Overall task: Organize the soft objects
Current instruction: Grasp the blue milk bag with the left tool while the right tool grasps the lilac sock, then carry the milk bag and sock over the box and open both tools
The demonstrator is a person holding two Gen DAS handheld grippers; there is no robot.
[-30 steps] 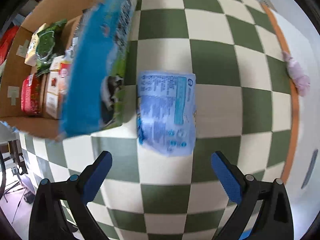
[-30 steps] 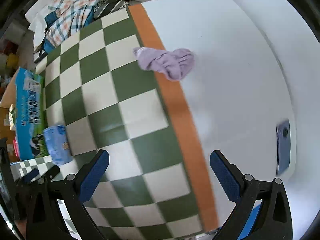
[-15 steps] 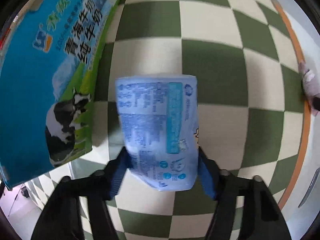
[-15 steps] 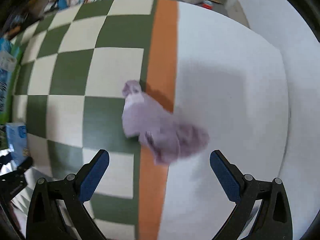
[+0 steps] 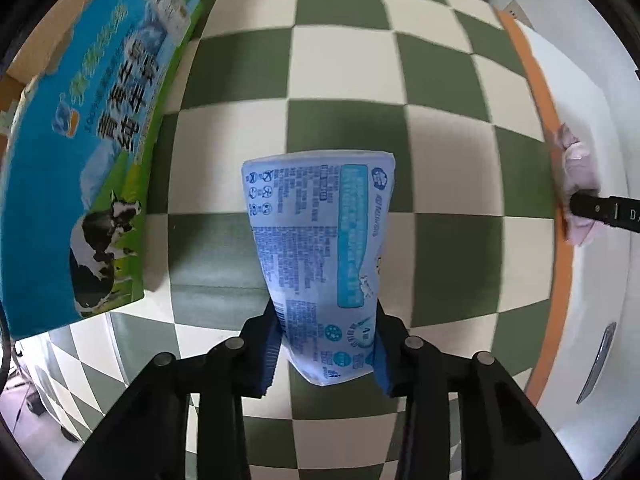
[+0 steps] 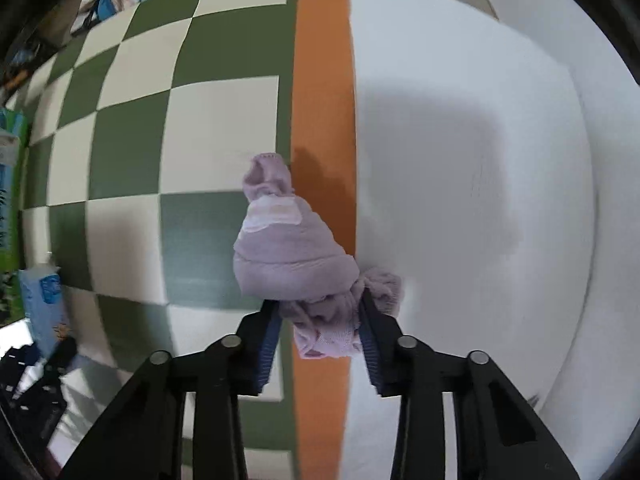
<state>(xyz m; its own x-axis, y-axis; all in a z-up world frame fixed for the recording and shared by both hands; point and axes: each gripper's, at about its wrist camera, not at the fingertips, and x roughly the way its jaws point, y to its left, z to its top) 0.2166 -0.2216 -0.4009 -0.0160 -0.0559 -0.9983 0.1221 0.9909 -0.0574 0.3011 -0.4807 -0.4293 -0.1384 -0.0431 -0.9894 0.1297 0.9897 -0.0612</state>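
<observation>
Checkered green-and-cream cloth covers the surface in the left wrist view, with an orange border strip (image 5: pixel 560 280) and a white area along its right side. A second ago the left gripper (image 5: pixel 326 356) hung wide open above the blue tissue pack (image 5: pixel 320 256), which lay flat beside the milk carton box (image 5: pixel 80 160). Now its jaws are closing on the pack: the blue pads press both sides of the pack's near end, which narrows between them. The pack lies just right of the milk carton box, apart from it. Far right of the box, at the orange strip, the lilac sock (image 5: pixel 576 184) shows under a dark fingertip of the other gripper.

Seen from the right wrist, the same checkered cloth (image 6: pixel 132 152) gives way to the orange strip and a white surface. A second ago the right gripper (image 6: pixel 320 336) was spread wide, well away from the sock; half a second ago it was still wide with the sock between its fingers. Now it is clamped on the sock's (image 6: pixel 292 256) crumpled lower part, fabric bunched between the pads. The sock straddles the strip's left edge, far right of the milk carton box at the frame's left rim.

Both soft things appear gripped at once, so lifting and carrying them to their place is probably next; neither looks raised yet.
</observation>
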